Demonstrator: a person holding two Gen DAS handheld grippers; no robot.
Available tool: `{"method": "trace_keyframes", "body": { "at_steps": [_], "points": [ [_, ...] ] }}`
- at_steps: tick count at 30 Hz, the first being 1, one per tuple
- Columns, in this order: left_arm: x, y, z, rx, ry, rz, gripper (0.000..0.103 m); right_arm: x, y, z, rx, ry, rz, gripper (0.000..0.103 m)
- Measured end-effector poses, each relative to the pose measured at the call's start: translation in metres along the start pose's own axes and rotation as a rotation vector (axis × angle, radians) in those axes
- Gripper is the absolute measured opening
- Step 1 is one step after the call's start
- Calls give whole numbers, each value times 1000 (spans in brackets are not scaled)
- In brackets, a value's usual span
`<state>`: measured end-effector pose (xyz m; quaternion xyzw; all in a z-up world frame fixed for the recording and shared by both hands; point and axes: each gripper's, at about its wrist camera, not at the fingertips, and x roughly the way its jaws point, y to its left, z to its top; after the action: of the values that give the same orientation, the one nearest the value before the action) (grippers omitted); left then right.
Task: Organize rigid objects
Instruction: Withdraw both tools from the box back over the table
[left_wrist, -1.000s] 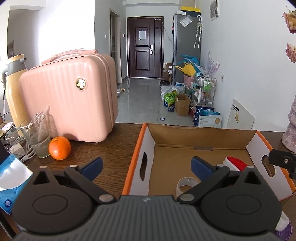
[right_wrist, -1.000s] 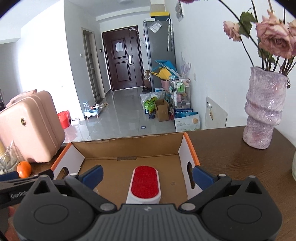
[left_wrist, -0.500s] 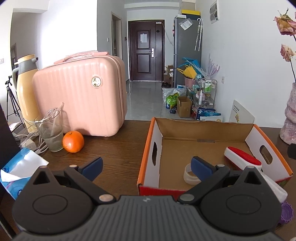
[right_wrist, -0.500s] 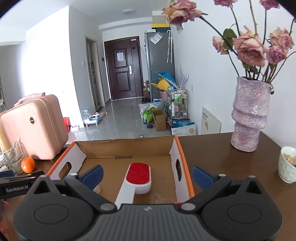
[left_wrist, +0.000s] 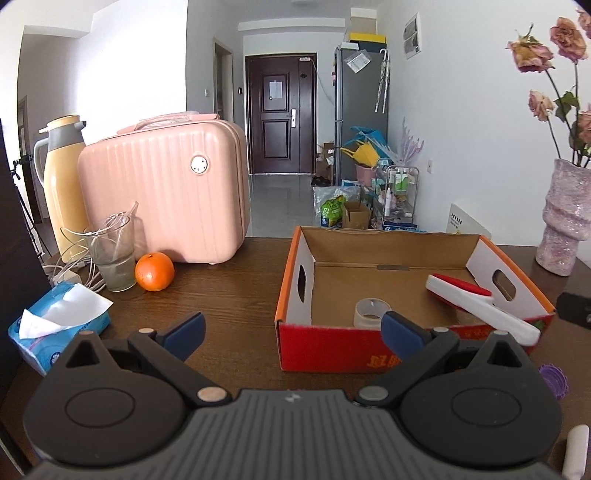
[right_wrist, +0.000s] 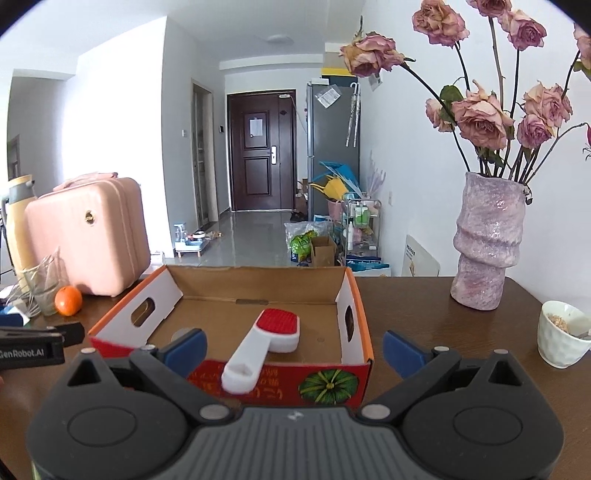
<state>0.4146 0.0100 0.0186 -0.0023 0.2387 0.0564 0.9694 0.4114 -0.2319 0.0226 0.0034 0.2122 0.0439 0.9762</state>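
In the open cardboard box with orange rim and red front (right_wrist: 354, 295), the white-handled brush with a red pad (right_wrist: 275, 330) overhangs the front wall beside a clear tape roll (left_wrist: 371, 314), so either wide-open, empty gripper, left gripper (left_wrist: 291, 326) or right gripper (right_wrist: 293, 349), could, I judge, tip it out.

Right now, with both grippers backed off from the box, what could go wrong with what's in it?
The lint brush lies with its handle over the front wall of the cardboard box, so a knock could tip it out. The tape roll sits loose inside and may roll. Both the left gripper and the right gripper are open and empty.
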Motion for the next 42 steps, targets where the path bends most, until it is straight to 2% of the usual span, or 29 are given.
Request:
{"method": "trace_keyframes", "body": {
  "at_steps": [14,27,35,42],
  "points": [
    [-42,-3,-34,15,-19,-32,103,-47,7,-39,-33,-43,38,101],
    [-73,-2,-62,19,-2,-69,103,-73,5,-72,-45,-19,45,101],
    [-83,-2,-76,21,15,-87,103,-82,-5,-96,-37,15,20,101],
    [-90,-3,-87,38,24,-106,103,-89,-14,-117,-83,57,14,101]
  ]
}}
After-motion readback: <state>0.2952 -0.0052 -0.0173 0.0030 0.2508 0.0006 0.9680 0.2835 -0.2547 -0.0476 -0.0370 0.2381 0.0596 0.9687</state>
